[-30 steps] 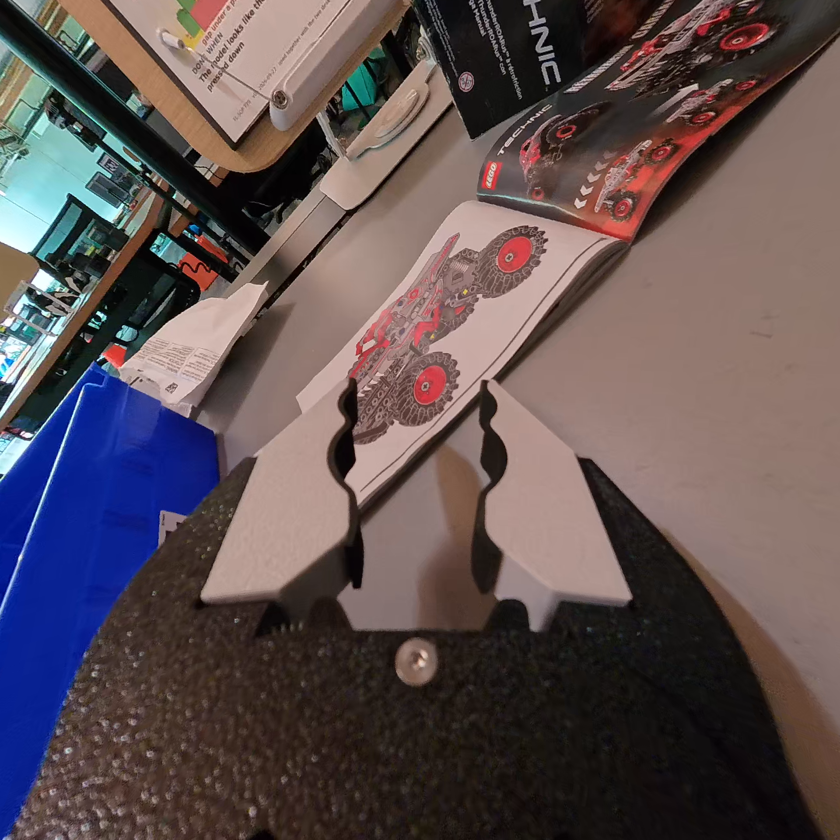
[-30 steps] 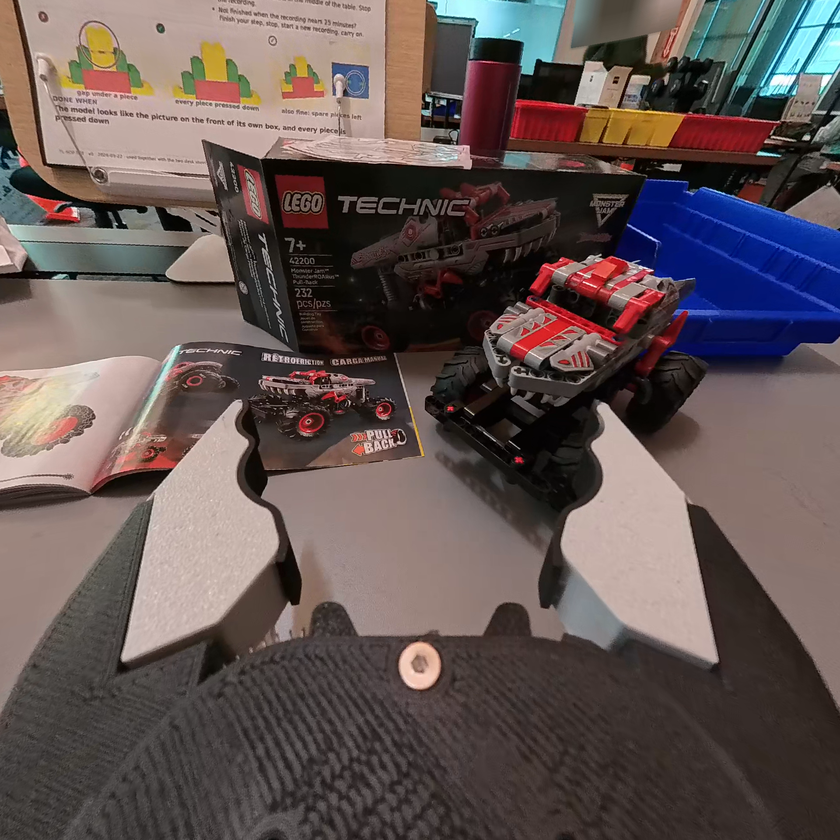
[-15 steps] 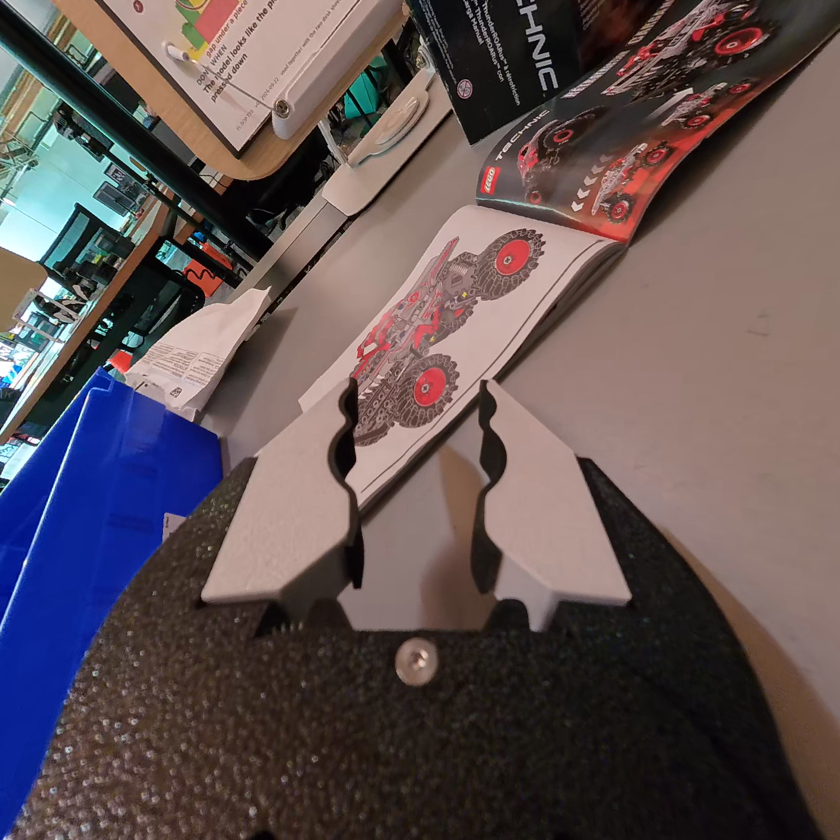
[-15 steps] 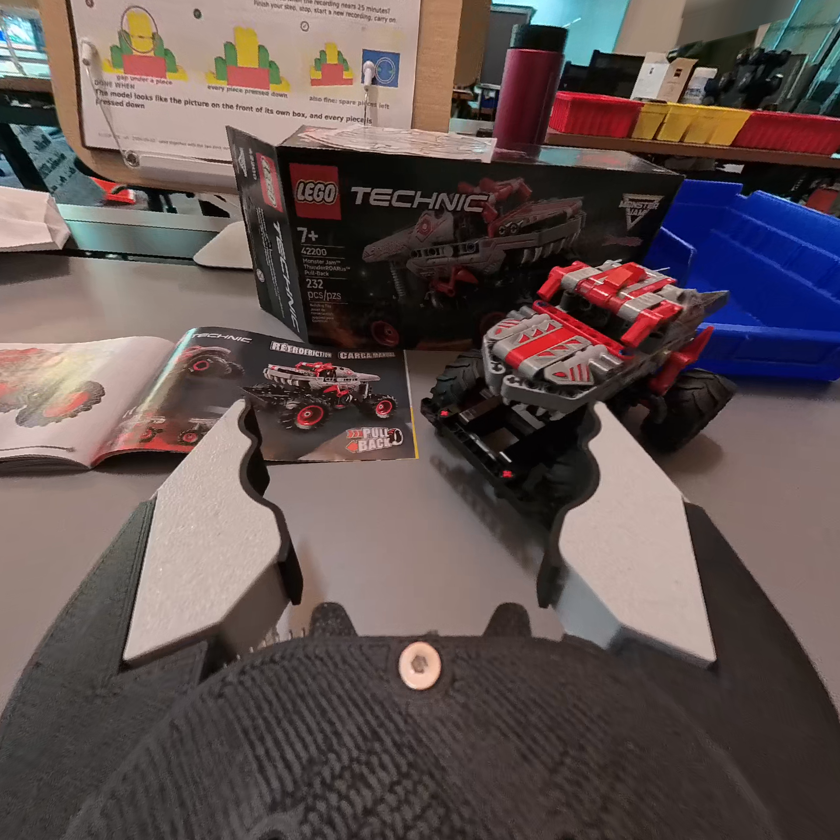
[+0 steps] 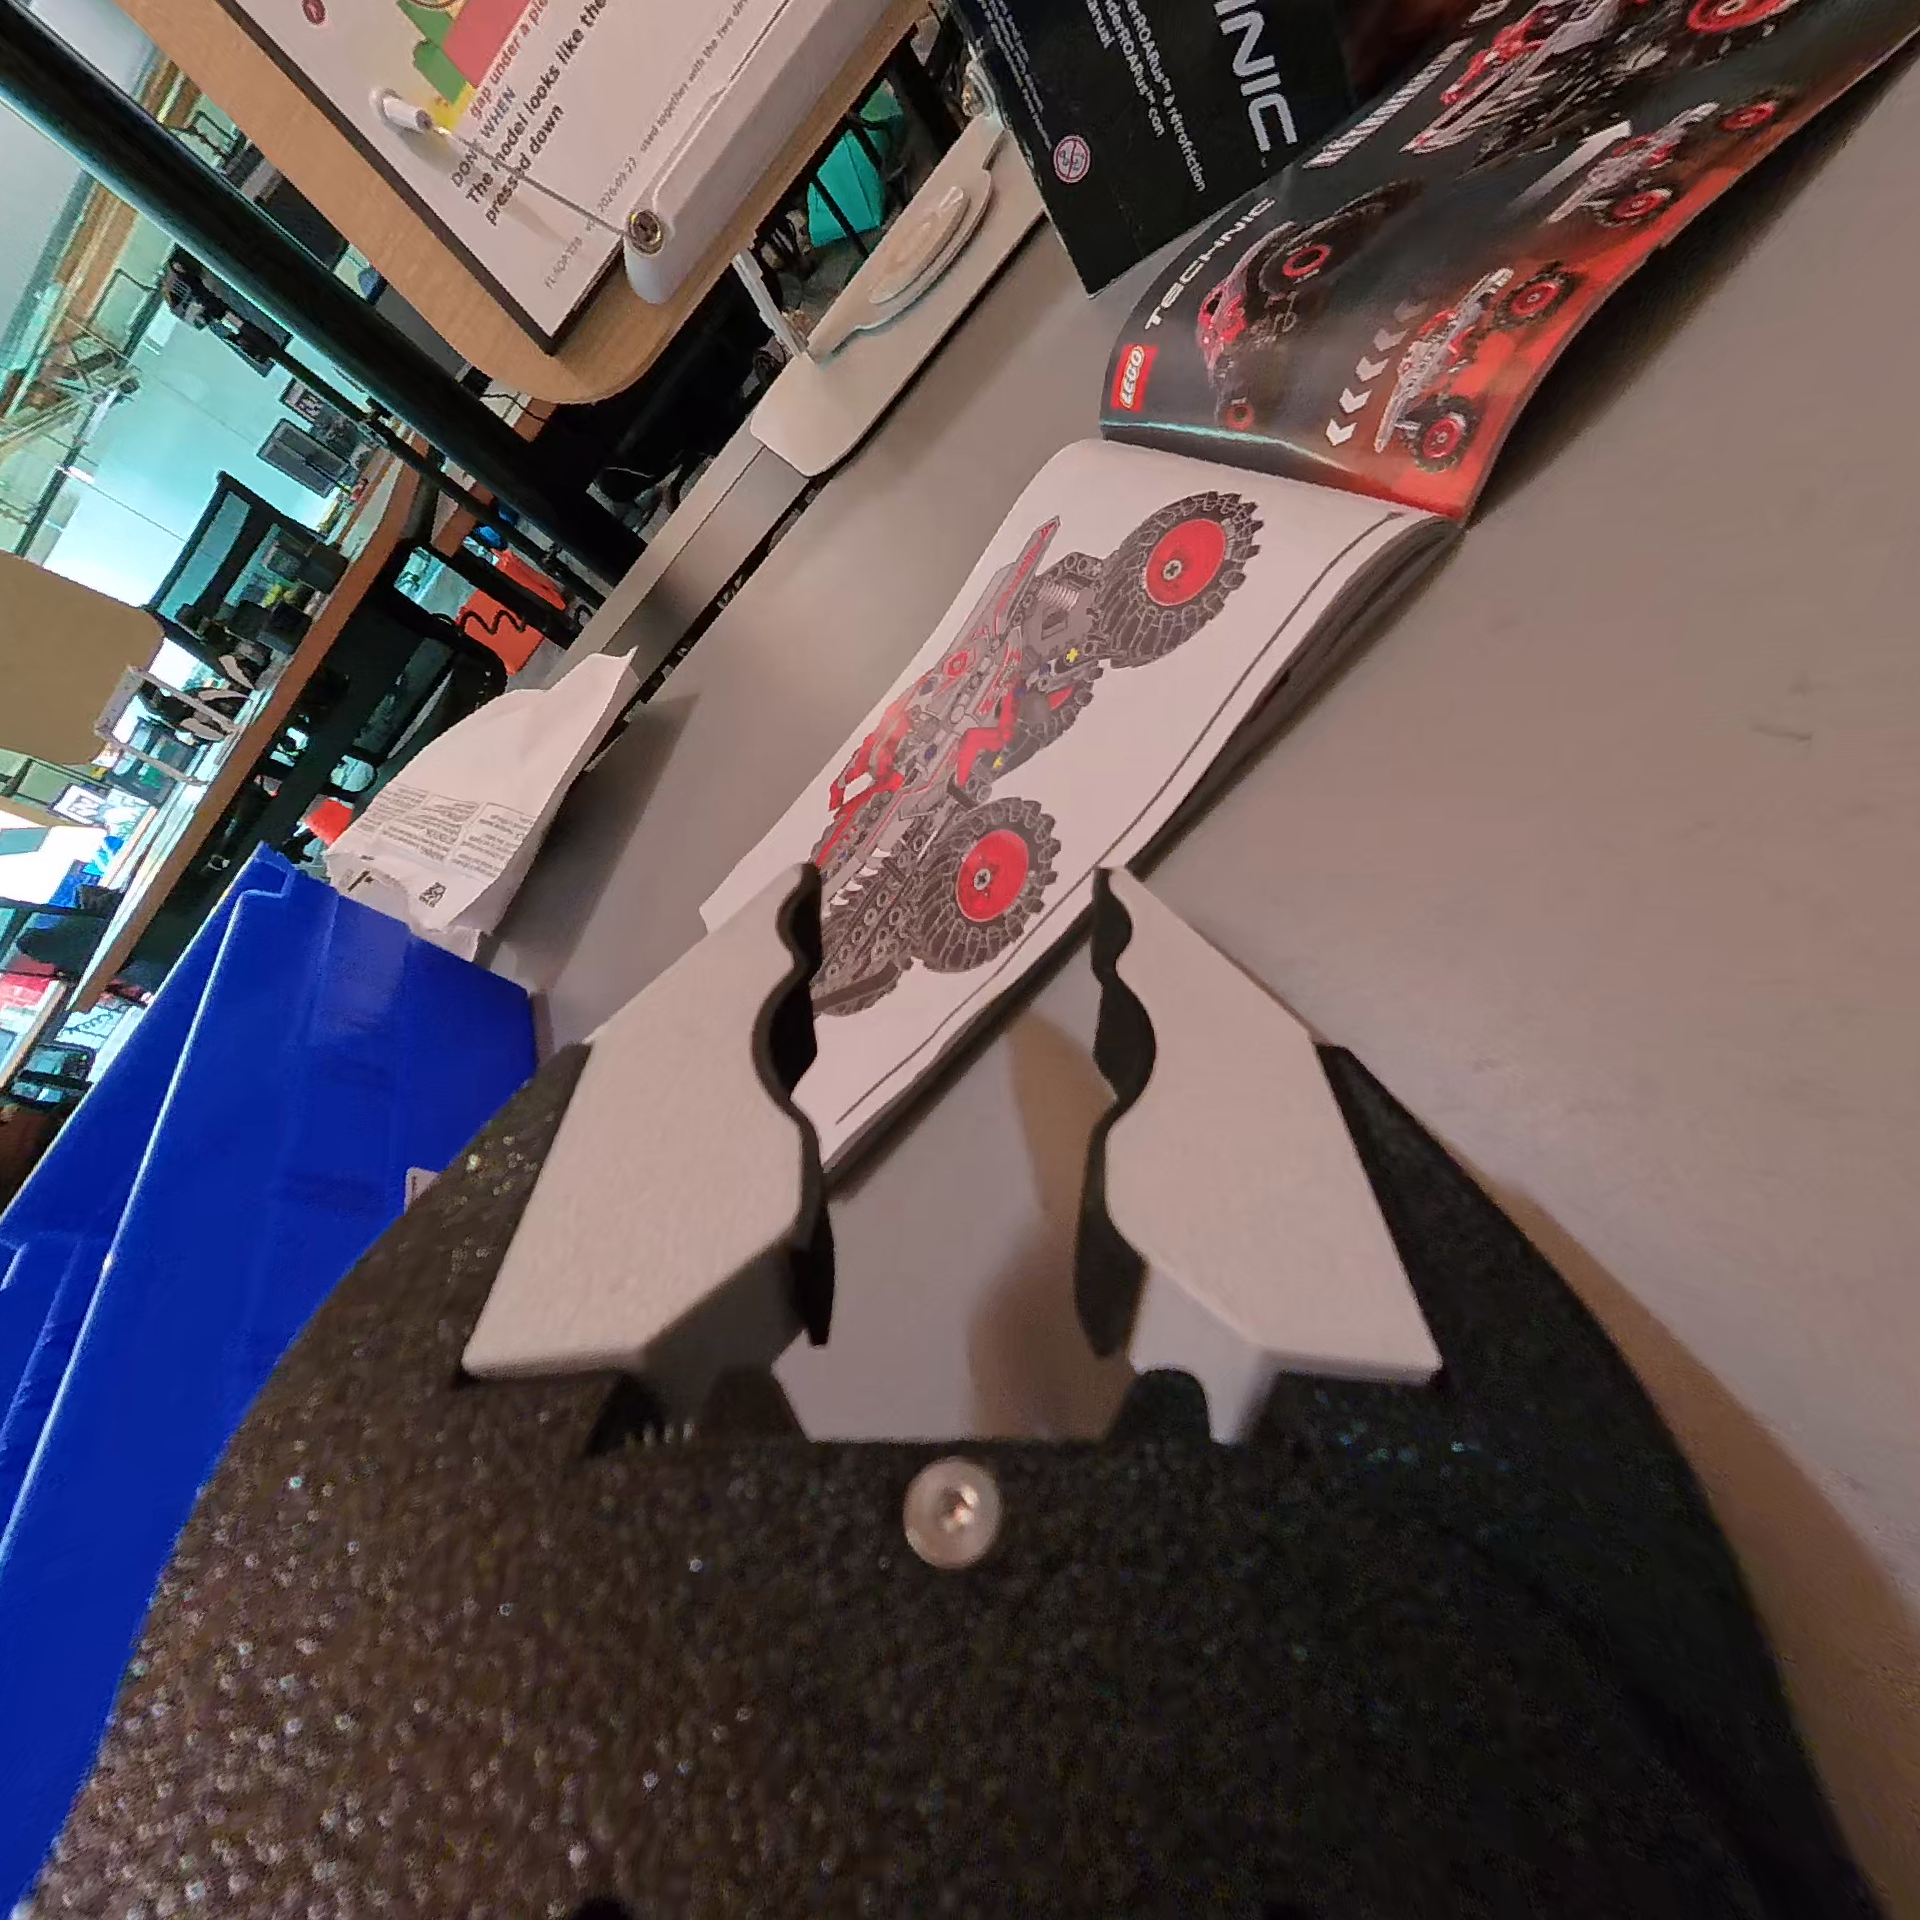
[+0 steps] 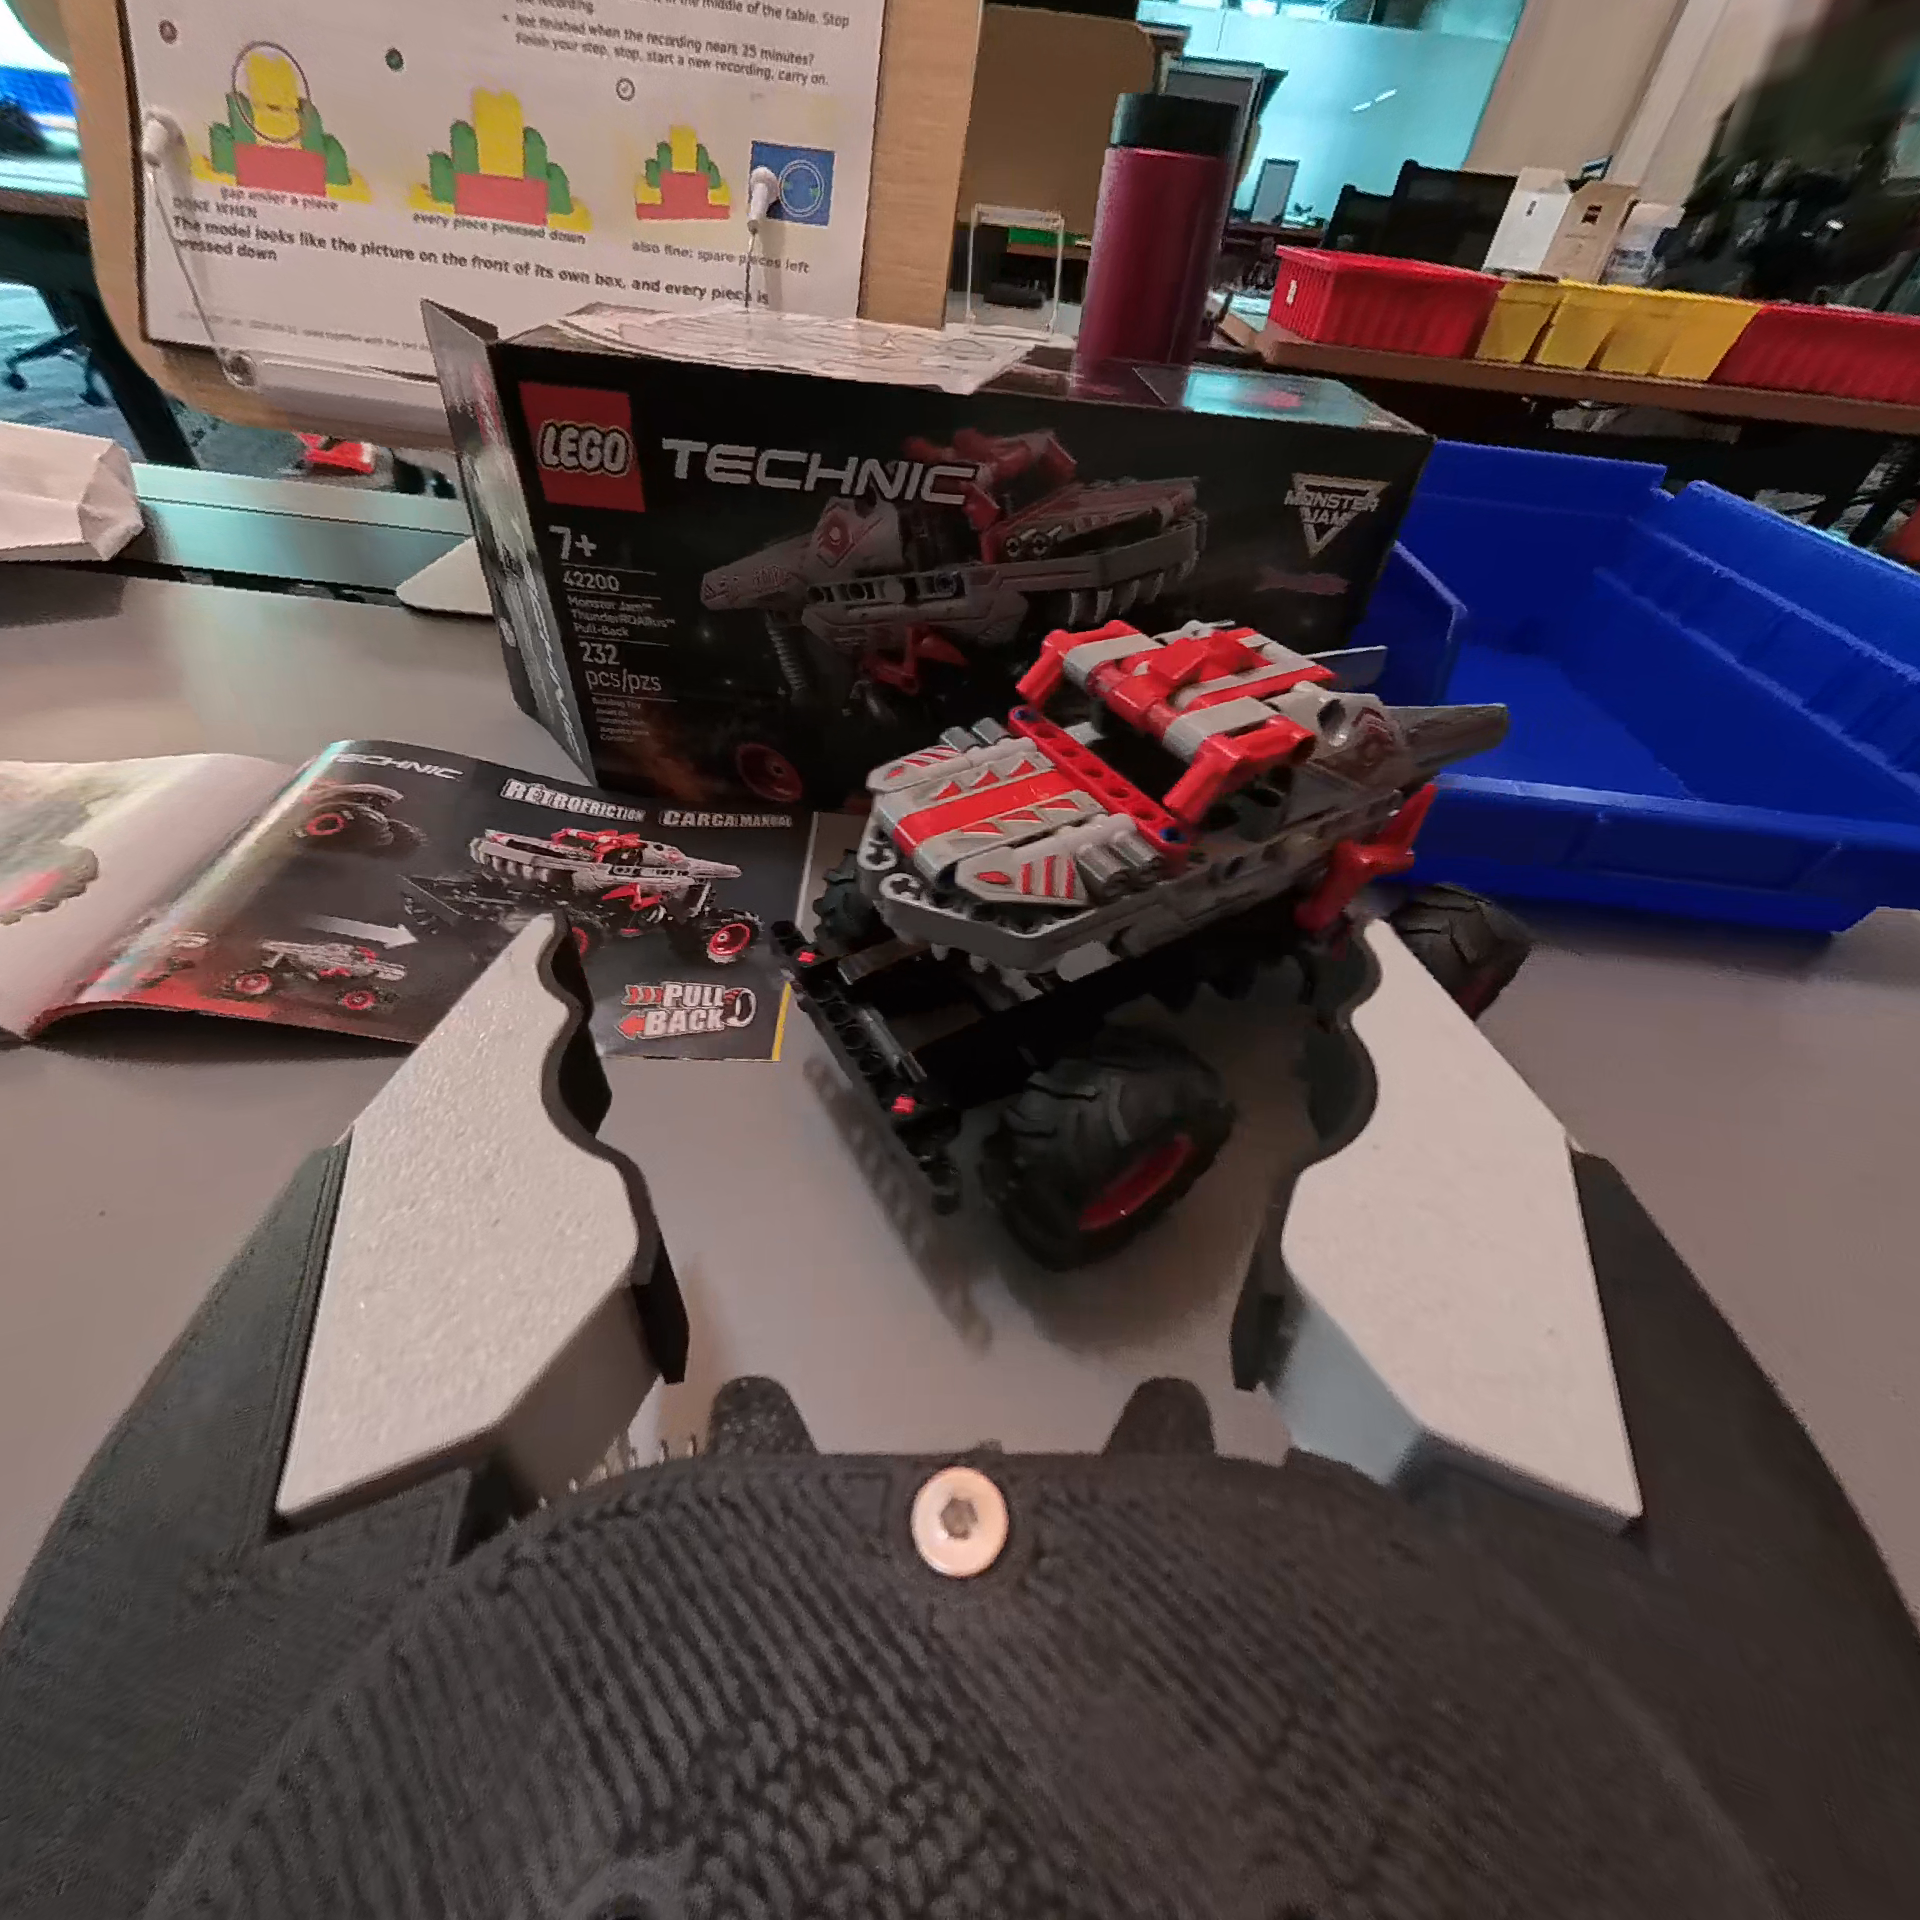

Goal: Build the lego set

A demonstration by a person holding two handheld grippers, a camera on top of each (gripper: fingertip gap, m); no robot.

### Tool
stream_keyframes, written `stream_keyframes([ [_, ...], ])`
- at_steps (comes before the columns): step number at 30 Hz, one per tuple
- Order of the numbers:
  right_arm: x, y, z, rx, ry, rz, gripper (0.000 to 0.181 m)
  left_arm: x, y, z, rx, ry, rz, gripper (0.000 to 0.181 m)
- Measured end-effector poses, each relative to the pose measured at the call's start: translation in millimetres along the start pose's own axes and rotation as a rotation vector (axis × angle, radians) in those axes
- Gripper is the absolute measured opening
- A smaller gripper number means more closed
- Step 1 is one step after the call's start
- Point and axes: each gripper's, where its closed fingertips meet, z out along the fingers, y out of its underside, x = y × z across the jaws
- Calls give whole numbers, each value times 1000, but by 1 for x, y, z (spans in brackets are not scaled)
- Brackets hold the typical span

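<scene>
Lego truck (image 6: 1132, 914): stood on the counter (image 6: 1714, 1091), seen just ahead between the right gripper (image 6: 961, 1039) jaws, spread, empty
Left gripper (image 5: 951, 997): jaws parted, nothing held

- The left gripper (image 5: 951, 1039) filled the lower frame, rolled sideways, its grey fingers (image 5: 665, 1174) narrowly parted and empty.
- The right gripper (image 6: 961, 1122) sat level, fingers (image 6: 468, 1247) spread wide, gripping nothing.

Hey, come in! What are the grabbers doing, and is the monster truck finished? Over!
Left gripper open, empty, low by the open booklet. Right gripper open, empty, facing the truck. Truck looks built, standing before the box. Nothing in the way.
</scene>
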Motion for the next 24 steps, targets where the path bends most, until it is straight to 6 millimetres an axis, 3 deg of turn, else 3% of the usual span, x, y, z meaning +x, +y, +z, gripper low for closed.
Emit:
stream_keyframes([
  [15,36,-3,8,2,-82,-24,138,-1,0,4,-14,-80,99,49],
  [24,44,-9,15,24,-158,-39,138,-5,-2,4,-6,-119,99,47],
])
